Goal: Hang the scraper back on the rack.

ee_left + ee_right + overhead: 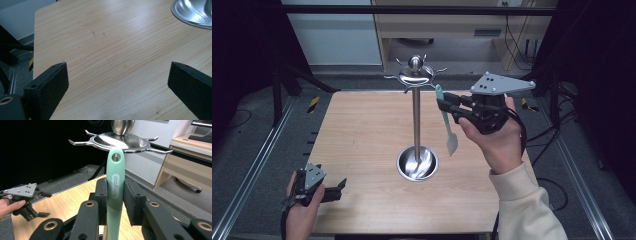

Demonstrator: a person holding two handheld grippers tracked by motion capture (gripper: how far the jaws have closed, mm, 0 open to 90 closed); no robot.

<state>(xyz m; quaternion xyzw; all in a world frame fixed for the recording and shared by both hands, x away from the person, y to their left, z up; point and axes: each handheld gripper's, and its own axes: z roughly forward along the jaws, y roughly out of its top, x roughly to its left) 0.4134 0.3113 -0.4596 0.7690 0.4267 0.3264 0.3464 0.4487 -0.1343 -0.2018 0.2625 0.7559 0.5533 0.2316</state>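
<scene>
**Spatula lifted to the rack, hook still to be caught**

The right gripper (447, 106) is holding a mint-green spatula (447, 125) up beside the top of a steel hanging rack (416, 117), its jaws clamping on the handle from both sides. In the right gripper view the spatula (115, 195) is standing upright between the black pads, and the hanging hole (116, 157) at the end of the handle is sitting just under the ring of curved hooks (160, 151) at the rack's crown. In the high view the pale blade (452, 143) is dangling free, above the table (362, 135) and a little to the right of the rack's round base dish (404, 167), touching nothing.

So the pickup and the lift are looking finished. What is left, as I judge it, is the fine part: bringing the hole over a hook tip, settling the handle so it is hanging on its own, and then letting go. No hook is passing through the hole yet, and none of the hooks is carrying anything.

The left gripper (334, 192) is resting low at the near left corner of the table, well apart from the rack. Its jaws are standing wide apart with bare wood between them in the left gripper view, and the edge of the base dish (185, 17) is peeking in at the upper right. It is taking no part in the hanging just now.
</scene>
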